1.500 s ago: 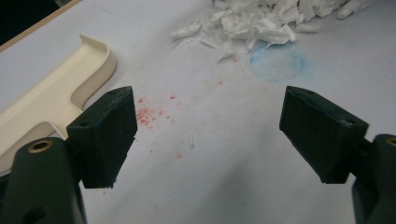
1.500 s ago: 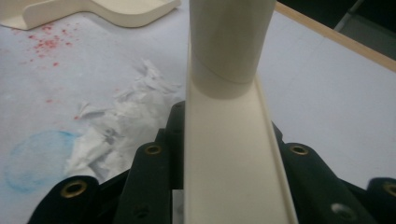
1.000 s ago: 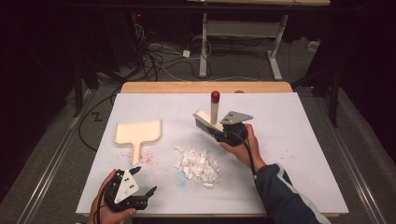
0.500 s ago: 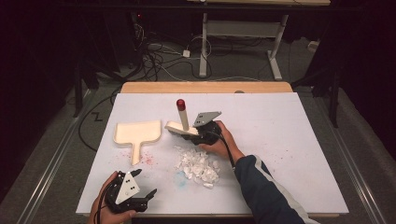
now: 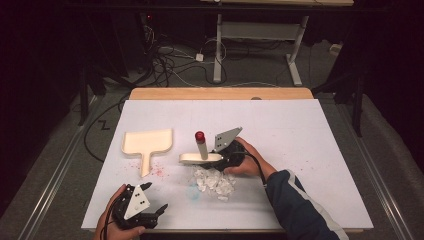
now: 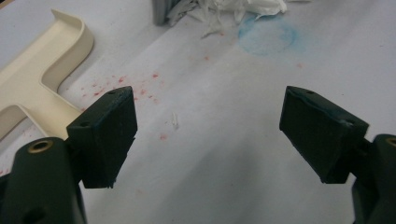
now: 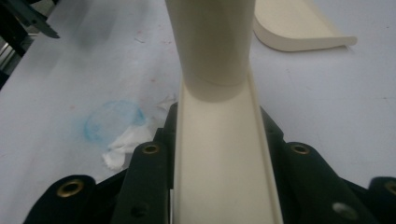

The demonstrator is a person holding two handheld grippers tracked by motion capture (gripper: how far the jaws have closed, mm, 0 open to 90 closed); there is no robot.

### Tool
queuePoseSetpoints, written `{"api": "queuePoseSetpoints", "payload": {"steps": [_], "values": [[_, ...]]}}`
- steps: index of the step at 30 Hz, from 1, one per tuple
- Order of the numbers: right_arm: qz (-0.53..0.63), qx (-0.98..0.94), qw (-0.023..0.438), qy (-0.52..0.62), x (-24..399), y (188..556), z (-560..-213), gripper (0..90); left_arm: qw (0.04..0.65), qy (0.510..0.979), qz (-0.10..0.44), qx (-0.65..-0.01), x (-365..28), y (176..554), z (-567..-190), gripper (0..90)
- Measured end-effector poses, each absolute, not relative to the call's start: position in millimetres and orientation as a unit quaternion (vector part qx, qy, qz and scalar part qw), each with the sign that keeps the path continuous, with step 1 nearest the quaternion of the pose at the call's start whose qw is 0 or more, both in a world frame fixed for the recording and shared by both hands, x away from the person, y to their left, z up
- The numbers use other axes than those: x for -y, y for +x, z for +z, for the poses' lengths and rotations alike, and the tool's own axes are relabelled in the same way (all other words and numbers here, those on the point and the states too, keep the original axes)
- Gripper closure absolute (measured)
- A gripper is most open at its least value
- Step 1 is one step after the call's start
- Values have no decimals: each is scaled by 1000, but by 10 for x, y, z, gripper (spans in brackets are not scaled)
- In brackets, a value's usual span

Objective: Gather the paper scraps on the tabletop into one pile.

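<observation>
Cream brush (image 5: pixel 200 157) clamped in right gripper (image 5: pixel 220 158), above paper scraps (image 5: pixel 214 181)

no writing, label, brand, number or sign is readable anywhere here: not on the white table cover (image 5: pixel 310 150), not on the cream dustpan (image 5: pixel 147 142), not on the brush (image 5: pixel 201 156) with its red-capped handle.
</observation>
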State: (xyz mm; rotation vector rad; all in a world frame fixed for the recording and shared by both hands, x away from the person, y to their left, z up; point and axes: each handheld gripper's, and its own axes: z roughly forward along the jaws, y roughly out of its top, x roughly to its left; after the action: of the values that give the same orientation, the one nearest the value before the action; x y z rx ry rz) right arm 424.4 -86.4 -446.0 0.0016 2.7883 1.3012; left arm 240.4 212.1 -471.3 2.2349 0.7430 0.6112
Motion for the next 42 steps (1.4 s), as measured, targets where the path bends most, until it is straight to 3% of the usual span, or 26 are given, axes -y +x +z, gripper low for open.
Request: {"api": "queuePoseSetpoints", "payload": {"steps": [7,20,32,42], "values": [[424,-905,40,-13,1038,4146,-4394,683,343,864,238,-282,-2108,2394,-4705,180],[461,-872,147,66,1275,4099,-4178,683,341,867,233,-278,-2080,2413,-4713,180],[471,-869,123,88,1926,3455,-3990,683,339,868,239,-275,-2080,2390,-4696,180],[414,-897,101,119,2337,2969,-4198,683,336,871,237,-269,-2046,2396,-4696,180]]}}
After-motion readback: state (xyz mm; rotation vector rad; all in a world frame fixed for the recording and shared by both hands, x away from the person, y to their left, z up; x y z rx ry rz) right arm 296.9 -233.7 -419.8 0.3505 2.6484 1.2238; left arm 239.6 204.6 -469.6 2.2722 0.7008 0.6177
